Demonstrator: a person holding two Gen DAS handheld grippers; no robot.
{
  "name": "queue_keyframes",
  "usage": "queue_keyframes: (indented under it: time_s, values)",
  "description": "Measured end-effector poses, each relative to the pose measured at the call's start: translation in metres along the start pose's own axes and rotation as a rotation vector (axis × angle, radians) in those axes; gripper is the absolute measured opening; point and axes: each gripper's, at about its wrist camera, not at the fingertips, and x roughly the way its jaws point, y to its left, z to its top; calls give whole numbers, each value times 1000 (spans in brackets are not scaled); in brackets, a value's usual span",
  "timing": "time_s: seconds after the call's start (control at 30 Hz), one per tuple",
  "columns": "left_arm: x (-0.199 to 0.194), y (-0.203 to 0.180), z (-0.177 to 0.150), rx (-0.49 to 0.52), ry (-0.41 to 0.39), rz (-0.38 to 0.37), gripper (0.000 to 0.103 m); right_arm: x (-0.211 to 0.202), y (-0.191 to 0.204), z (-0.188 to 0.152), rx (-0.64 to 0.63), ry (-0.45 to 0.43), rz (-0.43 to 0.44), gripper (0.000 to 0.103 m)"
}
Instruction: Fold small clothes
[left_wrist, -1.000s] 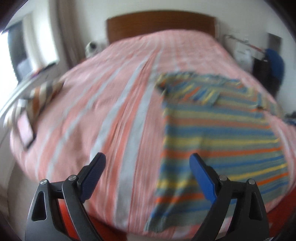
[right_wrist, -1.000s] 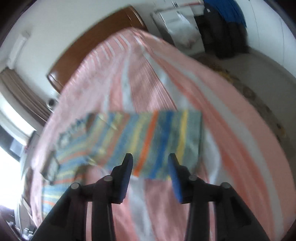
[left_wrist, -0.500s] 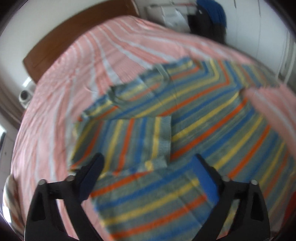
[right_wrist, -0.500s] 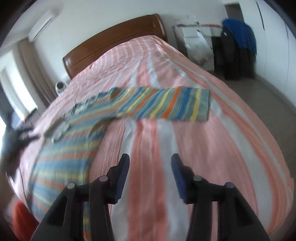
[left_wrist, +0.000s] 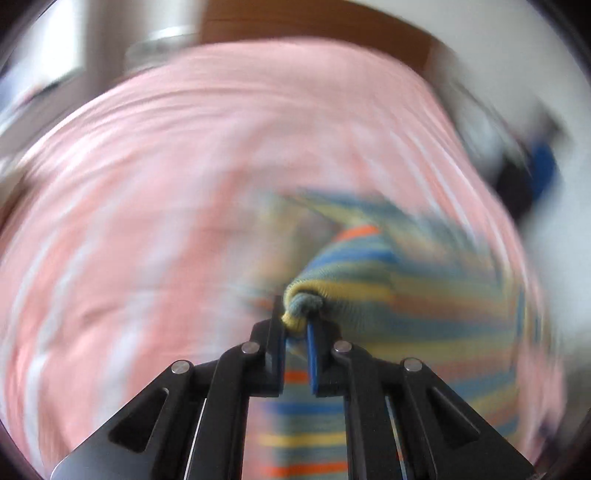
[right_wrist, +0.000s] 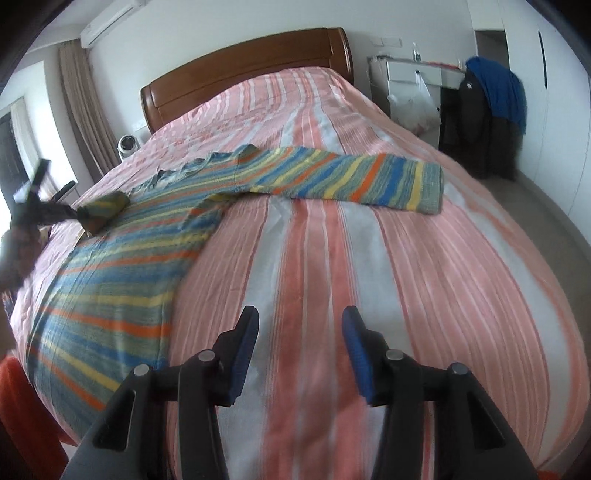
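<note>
A striped knit sweater (right_wrist: 122, 266) in blue, yellow, orange and grey lies flat on the pink striped bed (right_wrist: 406, 277). Its right sleeve (right_wrist: 351, 177) stretches out across the bedspread. My left gripper (left_wrist: 295, 325) is shut on a bunched piece of the sweater (left_wrist: 388, 266), seemingly the other sleeve's end. The left wrist view is blurred by motion. In the right wrist view the left gripper (right_wrist: 72, 212) shows at the far left, with the sleeve's end lifted over the sweater's body. My right gripper (right_wrist: 299, 332) hovers open above bare bedspread, nothing between its fingers.
A wooden headboard (right_wrist: 243, 74) closes the far end of the bed. A white desk (right_wrist: 413, 74) and dark and blue clothes (right_wrist: 491, 96) stand to the right. A small white device (right_wrist: 127, 144) sits beside the curtain. Something orange (right_wrist: 22, 406) lies at the bed's near left corner.
My left gripper has gone from wide open to shut on the sweater's fabric and is swinging fast across the bed. My right gripper has drawn back from the sleeve, its jaws a little wider.
</note>
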Motion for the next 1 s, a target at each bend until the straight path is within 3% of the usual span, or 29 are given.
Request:
queue_keyframes:
  time_s: [0.03, 0.1, 0.17, 0.3, 0.5, 0.67, 1.0]
  values:
    - [-9, 44, 7, -122, -36, 118, 7, -1, 3, -1, -11, -6, -7, 47]
    - [-11, 87, 7, -196, -47, 280, 7, 0, 4, -2, -20, -7, -15, 47]
    - [-5, 127, 2, -249, -20, 370, 7, 4, 4, -3, -13, 8, -4, 47]
    - [14, 157, -14, -291, 41, 398, 6, 12, 7, -7, -4, 34, 0, 47]
    - [32, 161, -22, -328, 63, 371, 8, 16, 7, -10, -12, 47, -19, 47]
    - [22, 183, -31, -379, 41, 331, 11, 19, 8, -11, -23, 48, -28, 49]
    - [-9, 224, -56, -441, 34, 407, 10, 20, 8, -11, -24, 46, -23, 50]
